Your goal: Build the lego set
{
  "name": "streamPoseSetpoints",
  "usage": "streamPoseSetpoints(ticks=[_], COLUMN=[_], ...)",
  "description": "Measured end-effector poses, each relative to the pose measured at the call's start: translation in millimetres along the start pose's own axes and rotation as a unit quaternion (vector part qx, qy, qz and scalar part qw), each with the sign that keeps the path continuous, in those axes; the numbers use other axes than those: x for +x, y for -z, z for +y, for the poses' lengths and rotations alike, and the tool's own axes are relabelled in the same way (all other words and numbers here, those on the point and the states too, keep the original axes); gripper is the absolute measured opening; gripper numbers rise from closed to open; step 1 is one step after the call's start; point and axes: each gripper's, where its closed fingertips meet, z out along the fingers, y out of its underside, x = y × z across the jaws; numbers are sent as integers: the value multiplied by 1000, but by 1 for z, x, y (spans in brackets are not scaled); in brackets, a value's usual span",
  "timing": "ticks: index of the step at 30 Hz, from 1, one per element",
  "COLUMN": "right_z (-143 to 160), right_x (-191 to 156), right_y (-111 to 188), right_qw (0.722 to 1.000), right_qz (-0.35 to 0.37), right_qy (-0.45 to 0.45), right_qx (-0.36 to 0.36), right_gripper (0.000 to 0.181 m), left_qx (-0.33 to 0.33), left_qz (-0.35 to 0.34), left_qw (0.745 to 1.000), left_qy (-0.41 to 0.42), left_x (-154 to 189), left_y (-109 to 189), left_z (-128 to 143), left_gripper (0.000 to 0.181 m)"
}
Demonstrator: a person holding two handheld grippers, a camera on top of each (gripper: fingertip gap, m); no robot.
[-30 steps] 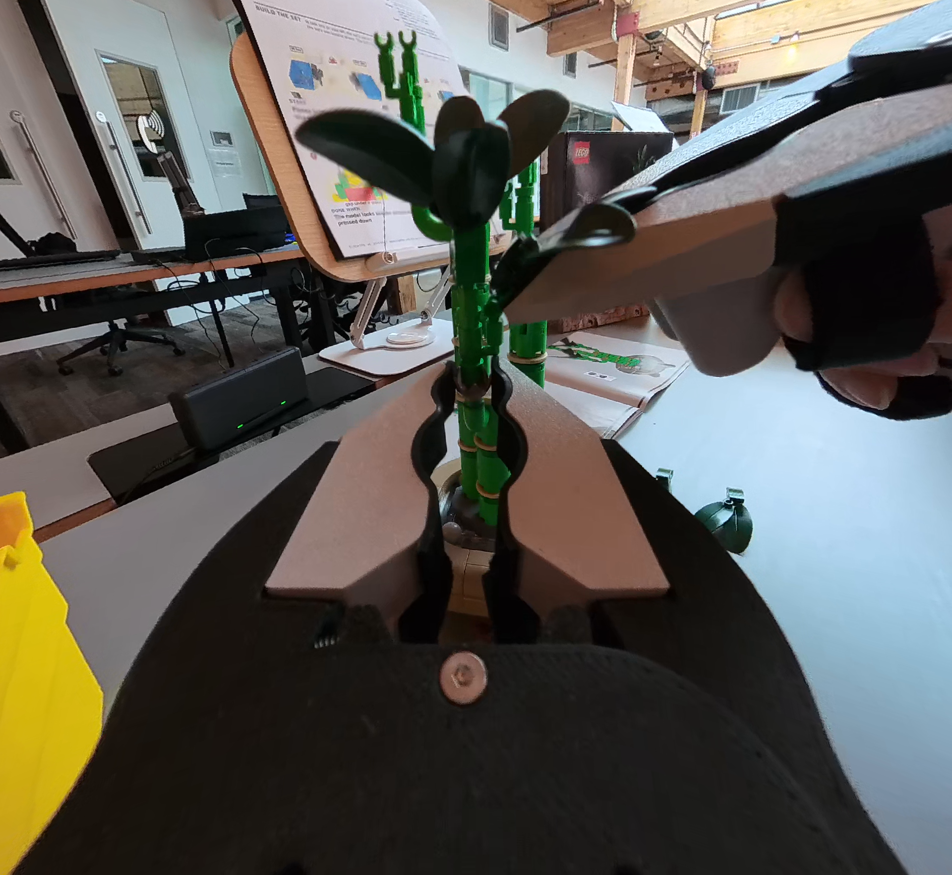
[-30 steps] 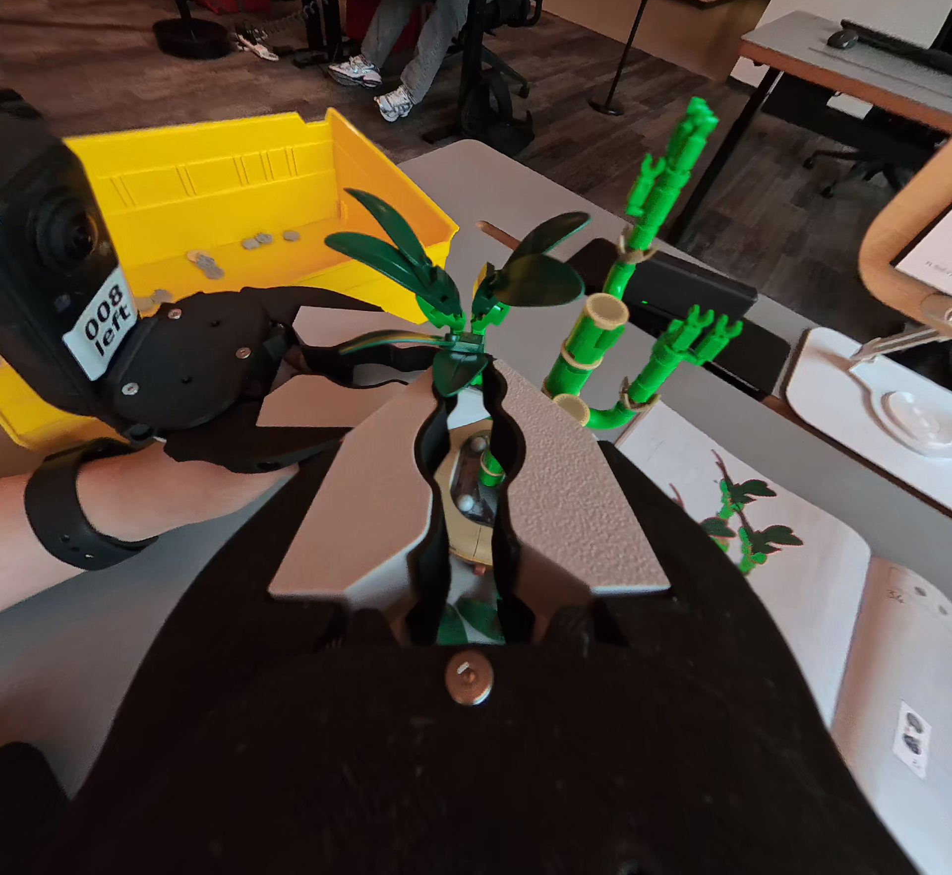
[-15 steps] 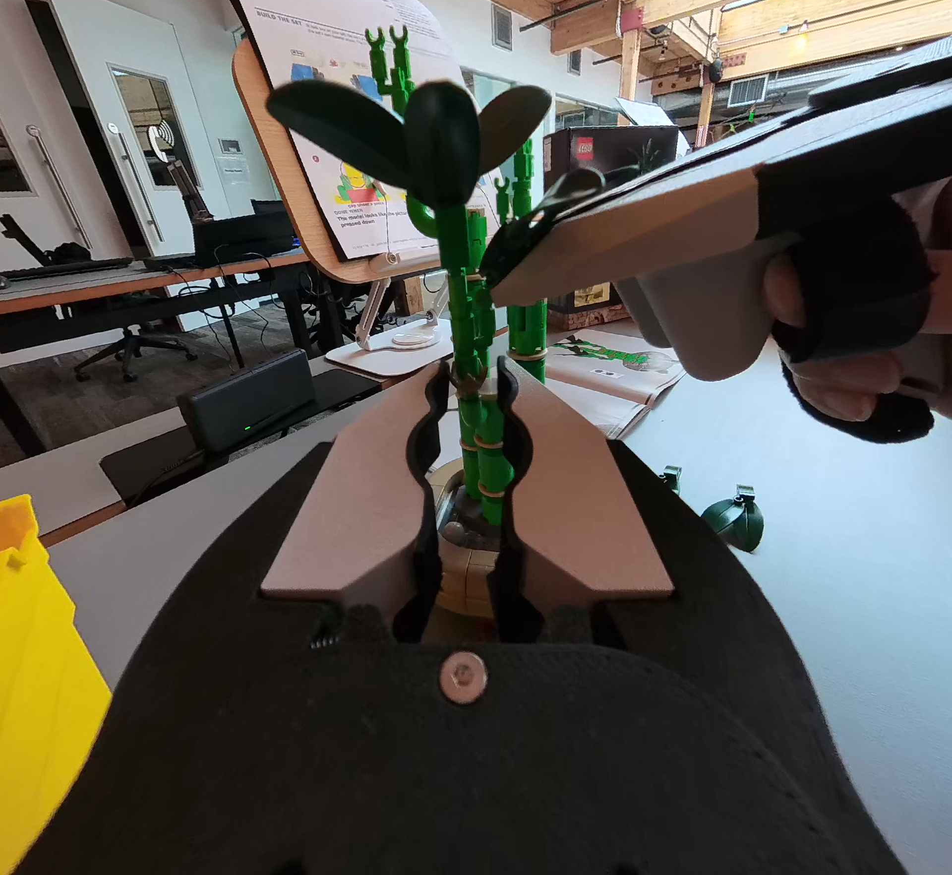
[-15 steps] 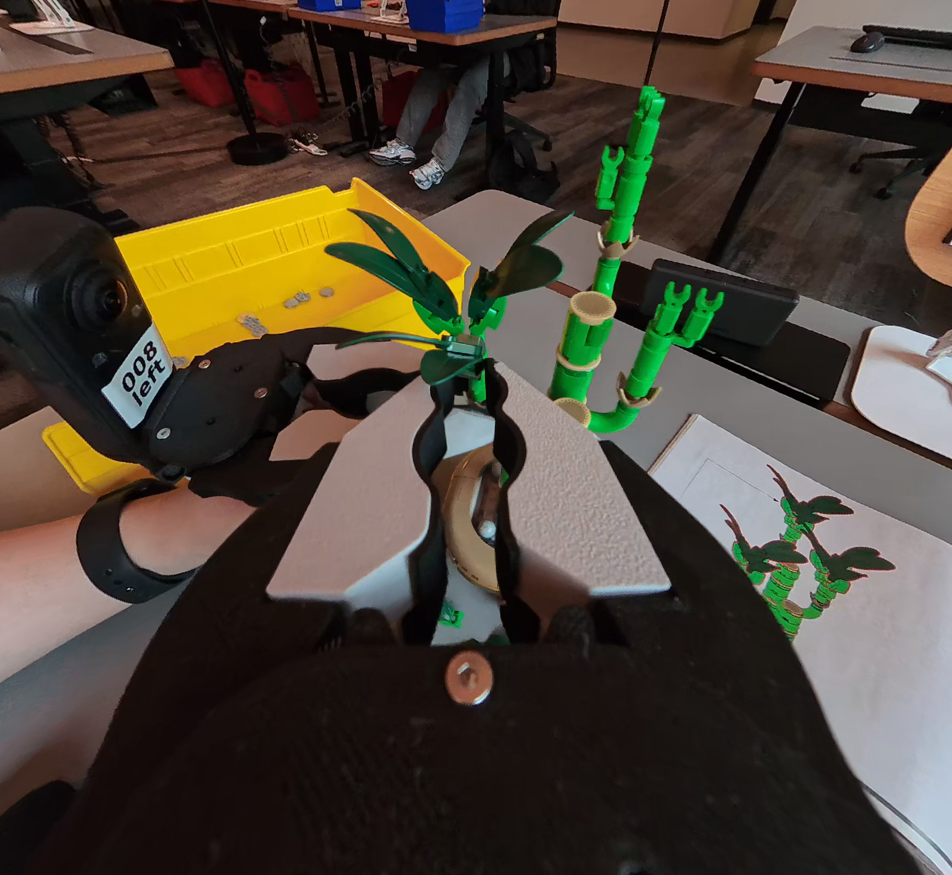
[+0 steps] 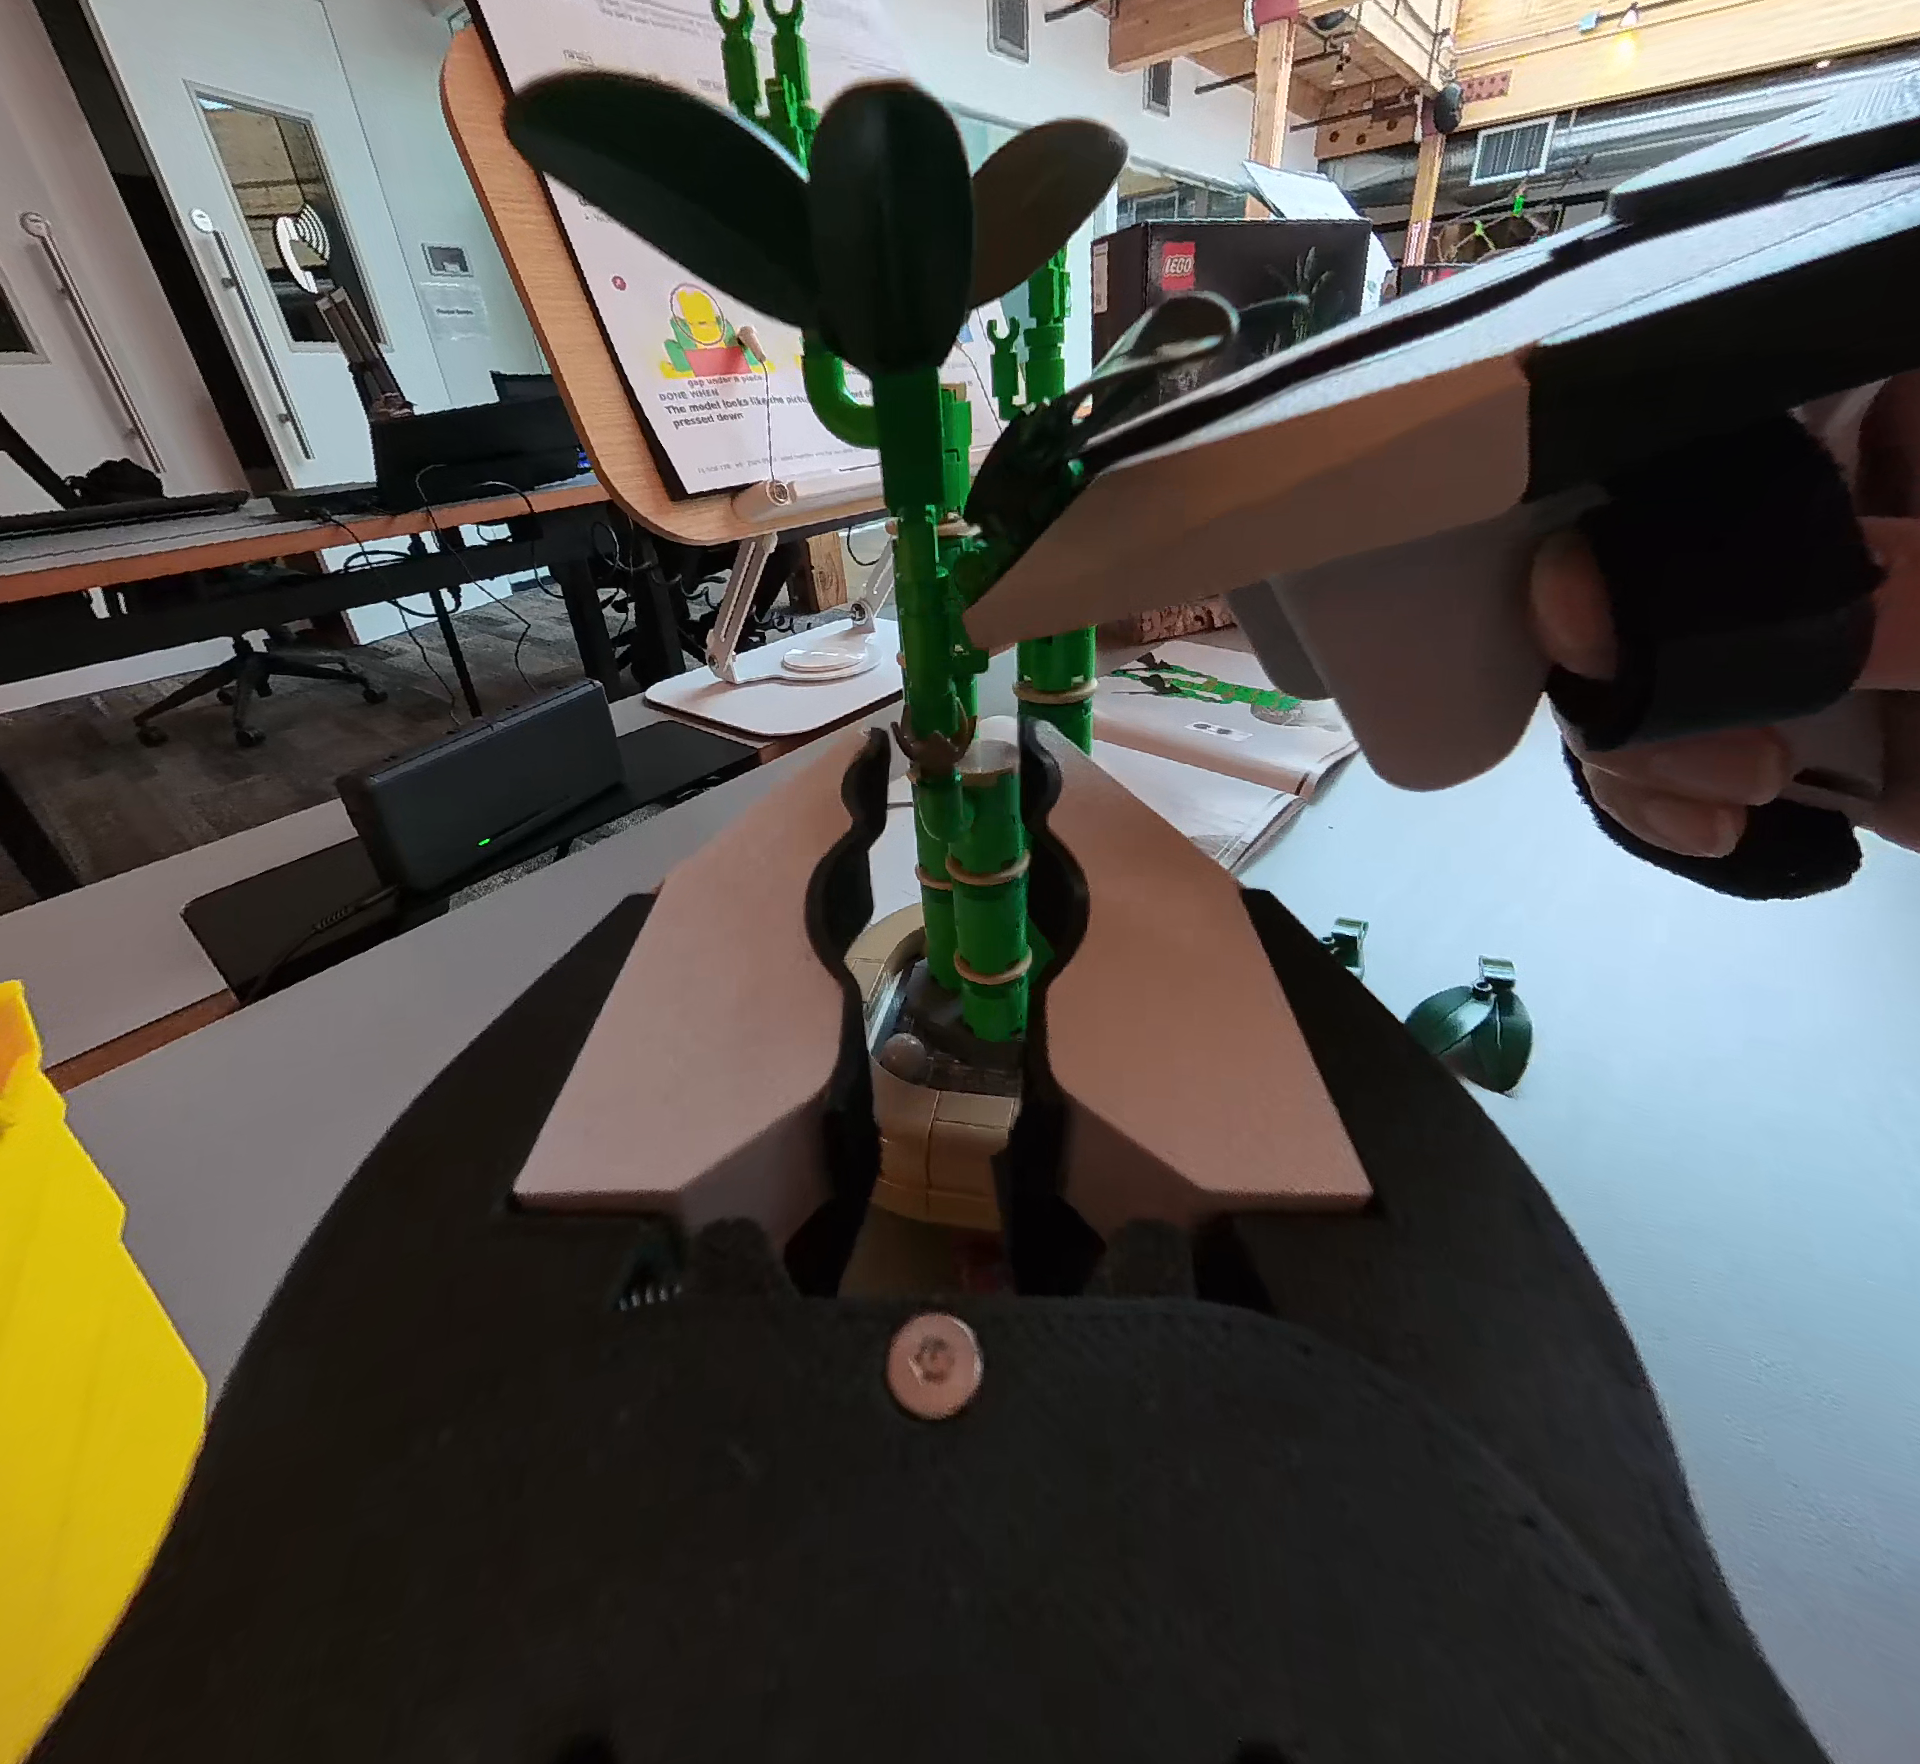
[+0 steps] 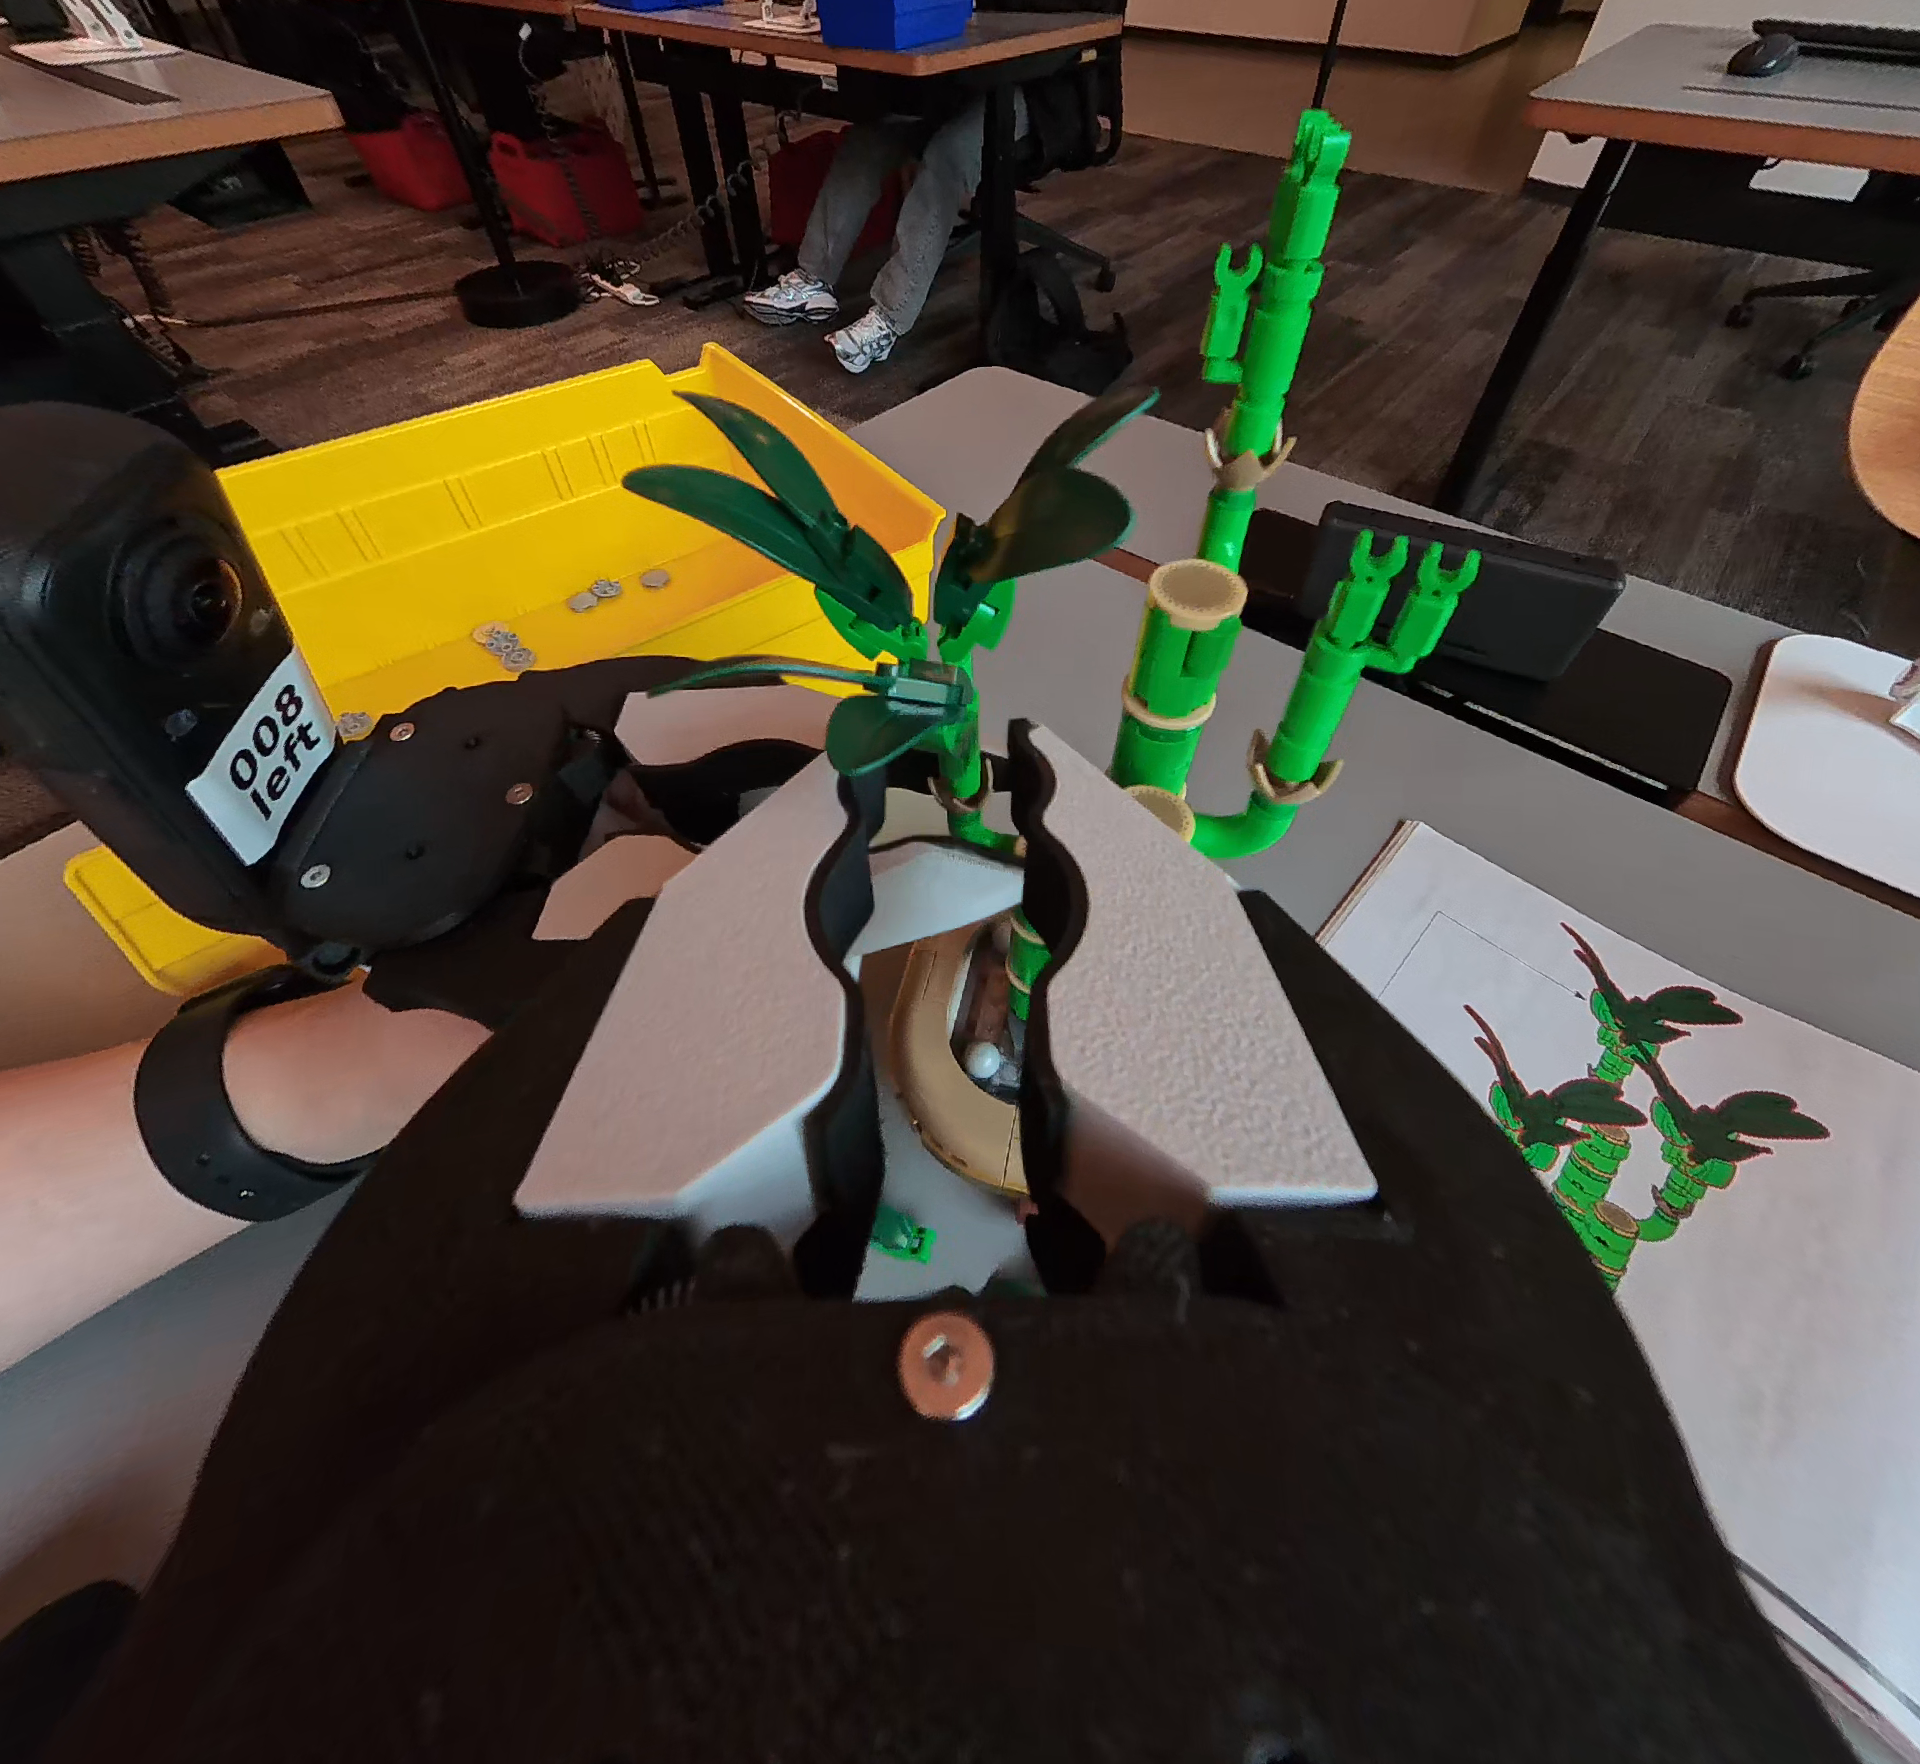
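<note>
A green bamboo model [image 5: 940, 634] stands in a tan pot [image 5: 935, 1153] on the grey table. Dark green leaves [image 5: 883, 239] top its front stalk. My left gripper [image 5: 951, 748] is shut on that stalk just above the pot. My right gripper [image 6: 940, 758] is shut on a dark green leaf piece [image 6: 904, 691] and holds it against the same stalk [image 6: 971, 769], below the top leaves [image 6: 790, 519]. In the left wrist view the right gripper [image 5: 997, 571] comes in from the right with the leaf piece [image 5: 1143, 343]. The left gripper's body [image 6: 416, 810] shows at the left of the right wrist view.
A yellow bin [image 6: 468, 551] with several small pieces sits to the left. An open instruction booklet [image 6: 1662, 1091] lies to the right. A loose dark leaf piece [image 5: 1470, 1034] lies on the table. A black box [image 5: 488, 795] and an instruction stand [image 5: 623, 104] are behind. My left and right fingertips are right by each other.
My right gripper has tilted up toward level and stayed at the stalk with the leaf piece. My left gripper has kept its hold on the stalk.
</note>
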Motion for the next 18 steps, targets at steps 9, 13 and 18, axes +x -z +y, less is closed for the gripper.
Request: streamPoseSetpoints(ticks=[9,13,18], right_z=[1,-1,59], right_x=[3,16,51], right_y=[11,38,52], right_qw=[1000,999,997], right_qz=[5,32,45], right_qy=[6,27,52], right_qx=[8,35,-46], right_gripper=[32,39,55], left_qx=[-49,-80,-123], left_qz=[-5,-20,-7], left_qw=[998,995,989], left_qy=[33,47,85], left_x=[-3,-7,2], left_y=[2,7,12], left_z=[22,31,46], left_gripper=[49,59,71])
